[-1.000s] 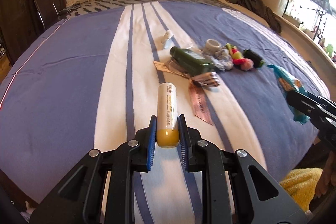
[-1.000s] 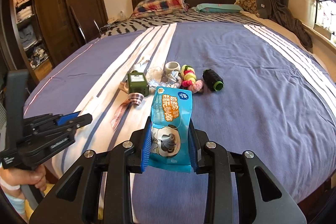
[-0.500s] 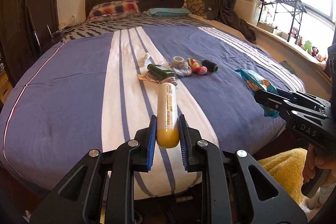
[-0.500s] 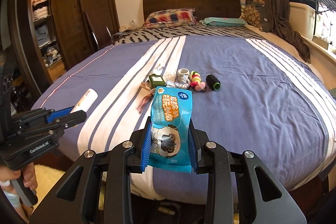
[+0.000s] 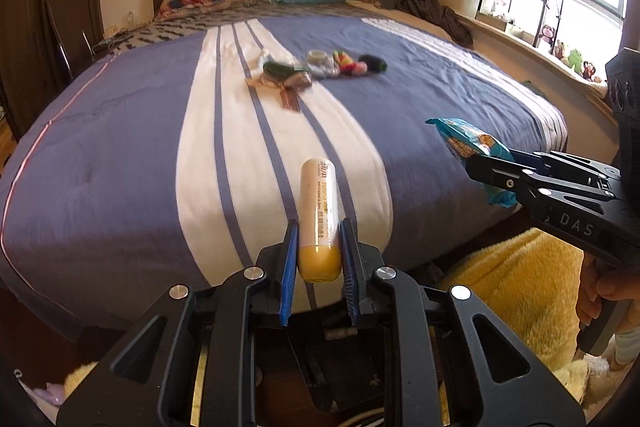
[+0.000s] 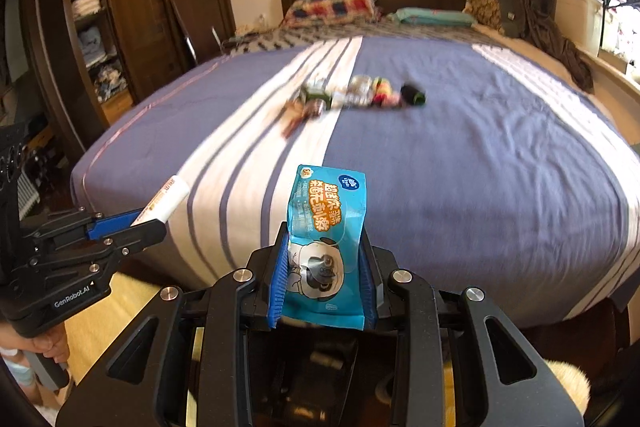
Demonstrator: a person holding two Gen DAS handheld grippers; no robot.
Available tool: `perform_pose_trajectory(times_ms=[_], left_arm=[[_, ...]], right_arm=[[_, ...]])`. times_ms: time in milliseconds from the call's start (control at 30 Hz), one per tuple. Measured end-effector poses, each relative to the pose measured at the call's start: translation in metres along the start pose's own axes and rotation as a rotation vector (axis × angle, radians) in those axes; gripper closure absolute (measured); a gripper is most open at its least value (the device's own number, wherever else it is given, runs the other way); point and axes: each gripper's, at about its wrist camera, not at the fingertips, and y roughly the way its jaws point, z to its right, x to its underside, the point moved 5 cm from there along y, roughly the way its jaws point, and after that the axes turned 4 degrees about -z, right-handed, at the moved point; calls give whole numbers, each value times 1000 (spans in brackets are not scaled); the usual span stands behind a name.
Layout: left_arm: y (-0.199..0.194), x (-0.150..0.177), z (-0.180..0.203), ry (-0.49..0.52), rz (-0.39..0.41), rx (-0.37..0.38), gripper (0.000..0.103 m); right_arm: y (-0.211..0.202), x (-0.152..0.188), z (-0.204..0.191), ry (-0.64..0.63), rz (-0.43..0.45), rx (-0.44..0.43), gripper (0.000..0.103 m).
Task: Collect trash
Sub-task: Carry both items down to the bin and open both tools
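Pinching a white tube with a yellow end, my left gripper has its blue pads pressed against the tube's sides, the yellow end sitting between them and the white body sticking out ahead over the foot of the bed. From the right wrist view the same tube pokes up and to the right out of that left gripper, which I hold in my left hand low at the picture's left edge.

My right gripper is clamped on a blue snack packet; the packet stands upright between the pads, its printed face toward the camera, its lower part squeezed in at both sides. In the left wrist view that packet juts from the right gripper, with my right hand wrapped around the handle.

Both tools are off the foot edge of the bed, above the floor, with a yellow fluffy rug under the right one.

Farther out, near the middle of the blue and white striped cover, a blurred cluster of small items lies in a row: something dark green, something clear, something multicoloured, and a black spool. I cannot make them out more exactly. At the head of the bed sit a plaid pillow and a teal pillow.
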Motion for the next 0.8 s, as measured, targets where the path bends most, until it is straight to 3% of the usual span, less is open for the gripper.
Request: perform_pose_trajectory(times_ms=[433,800], left_arm=[[74,84,-6,-51,-252,39,84],[139,127,3,-89,-466,123,84]], right_arm=[[62,73,-3,-9,-239,0,72],[125,135,-5,42,-489,-54,71]])
